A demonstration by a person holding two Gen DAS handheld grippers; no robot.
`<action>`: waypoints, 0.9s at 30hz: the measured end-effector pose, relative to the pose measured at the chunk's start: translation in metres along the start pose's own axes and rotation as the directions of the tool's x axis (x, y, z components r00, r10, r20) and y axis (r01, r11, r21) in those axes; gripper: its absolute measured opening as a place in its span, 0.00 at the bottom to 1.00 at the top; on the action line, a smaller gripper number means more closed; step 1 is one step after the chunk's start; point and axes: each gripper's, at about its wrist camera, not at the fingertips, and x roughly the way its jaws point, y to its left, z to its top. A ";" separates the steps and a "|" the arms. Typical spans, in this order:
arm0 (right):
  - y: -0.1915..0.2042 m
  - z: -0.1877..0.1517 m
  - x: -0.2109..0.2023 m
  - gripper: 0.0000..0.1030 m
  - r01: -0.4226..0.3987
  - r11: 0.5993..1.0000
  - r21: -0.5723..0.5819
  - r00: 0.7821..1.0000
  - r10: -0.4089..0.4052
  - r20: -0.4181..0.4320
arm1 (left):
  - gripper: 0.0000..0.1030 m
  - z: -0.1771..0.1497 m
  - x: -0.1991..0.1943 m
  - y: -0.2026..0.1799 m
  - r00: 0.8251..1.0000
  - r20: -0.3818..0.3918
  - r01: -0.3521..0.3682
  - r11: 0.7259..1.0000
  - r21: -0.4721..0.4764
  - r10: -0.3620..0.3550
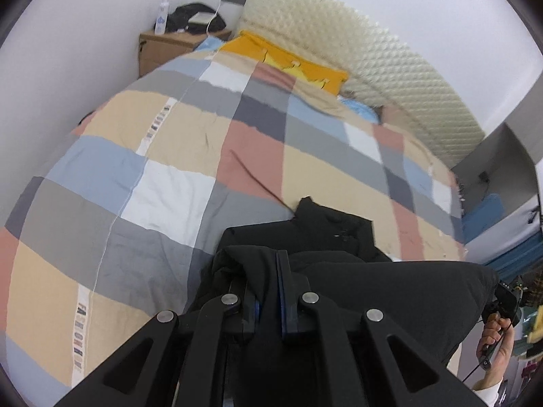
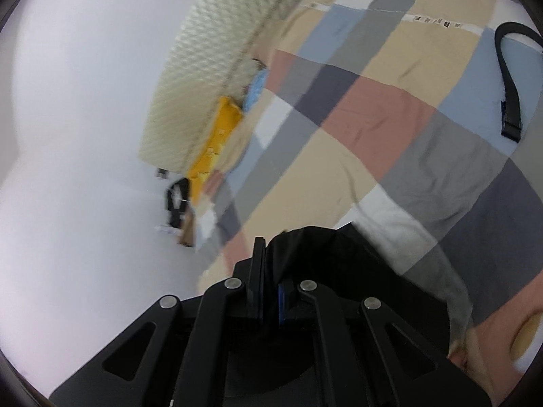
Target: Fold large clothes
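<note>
1. Nearest the left wrist camera, the left hand-held gripper [image 1: 268, 271] is seen clamped almost fully closed, with a fold of the black jacket [image 1: 339, 237] pinched between its blue-padded fingers.
2. Same deal on the other side: the right hand-held gripper [image 2: 271, 271] is closed down tight on a bunched edge of the black jacket [image 2: 322, 247].
3. The garment is held up just above the near edge of the bed, with the rest of it draped toward the checked duvet [image 1: 169, 156].
4. At the right edge of the left view, a hand [image 1: 495, 335] is shown wrapped round a gripper handle.
5. A black strap [image 2: 509, 101] is laid on the duvet further out, well apart from the jacket.
6. Farther back, a yellow pillow [image 1: 288, 61] is propped against the cream quilted headboard [image 1: 373, 57].
7. Farthest off, a wooden nightstand [image 1: 163, 51] with a bottle [image 1: 162, 17] on it is tucked in the corner.
</note>
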 end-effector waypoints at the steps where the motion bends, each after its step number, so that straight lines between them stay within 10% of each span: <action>1: -0.003 0.004 0.009 0.05 0.014 1.000 0.008 1.000 -0.013 -0.008 | 0.08 0.006 0.012 0.001 1.000 -0.017 -0.005 1.000 -0.010 0.005; 27: -0.074 0.062 0.209 0.05 0.364 0.931 0.011 0.919 -0.357 -0.169 | 0.09 0.086 0.238 -0.002 0.976 -0.196 -0.120 0.988 -0.101 0.098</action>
